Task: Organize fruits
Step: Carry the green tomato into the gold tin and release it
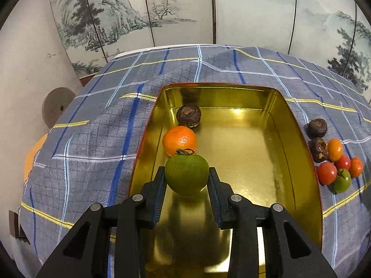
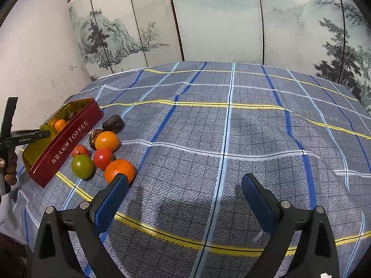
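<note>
My left gripper [image 1: 187, 178] is shut on a green tomato [image 1: 187, 176] and holds it inside the gold tin [image 1: 299, 162], near its left wall. An orange [image 1: 179, 140] and a brown fruit [image 1: 188, 116] lie in the tin just beyond it. The tin shows red with "TOFFEE" lettering in the right wrist view [image 2: 69, 143]. Beside it lies a pile: brown fruits [image 2: 113, 123], oranges [image 2: 106, 141], red tomatoes [image 2: 102, 158] and a green tomato [image 2: 82, 166]. My right gripper [image 2: 184, 186] is open and empty above the cloth, right of the nearest orange [image 2: 117, 169].
A blue plaid cloth [image 2: 231, 139] covers the table. A painted folding screen [image 2: 208, 18] stands behind it. The fruit pile also shows right of the tin in the left wrist view [image 1: 334, 159]. The person's hand on the left gripper [image 2: 9, 164] is at the far left.
</note>
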### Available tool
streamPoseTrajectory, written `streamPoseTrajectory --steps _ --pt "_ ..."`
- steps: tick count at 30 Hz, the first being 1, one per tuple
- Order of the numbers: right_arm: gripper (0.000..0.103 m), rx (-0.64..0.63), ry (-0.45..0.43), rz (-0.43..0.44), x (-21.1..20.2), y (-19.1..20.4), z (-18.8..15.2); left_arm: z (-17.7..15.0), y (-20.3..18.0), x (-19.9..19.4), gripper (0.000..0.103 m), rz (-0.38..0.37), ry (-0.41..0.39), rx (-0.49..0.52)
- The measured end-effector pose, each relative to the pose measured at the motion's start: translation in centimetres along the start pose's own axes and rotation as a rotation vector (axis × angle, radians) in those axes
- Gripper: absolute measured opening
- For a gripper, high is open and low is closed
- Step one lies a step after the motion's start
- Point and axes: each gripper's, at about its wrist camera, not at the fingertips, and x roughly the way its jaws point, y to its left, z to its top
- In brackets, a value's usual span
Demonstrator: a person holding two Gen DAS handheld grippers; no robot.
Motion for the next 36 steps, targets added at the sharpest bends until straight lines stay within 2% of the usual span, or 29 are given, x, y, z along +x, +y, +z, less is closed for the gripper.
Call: streamPoseTrajectory --steps 29,32,34,36 --pt "0.098 -0.001 0.008 -0.003 0.2 0.0 -0.2 0.3 -1.2 2.0 0.039 0.058 0.026 0.061" --pt "0.099 -0.001 0.009 -0.004 0.2 0.0 -0.2 0.4 -1.3 1.4 0.046 0.063 -0.002 0.06" --pt "0.099 -0.002 0.011 -0.005 0.2 0.0 -0.3 0.5 -1.3 1.0 0.062 0.054 -0.017 0.056" --pt "0.099 -0.001 0.01 -0.005 0.2 0.0 -0.3 0.6 -1.1 0.4 0.064 0.042 -0.042 0.043"
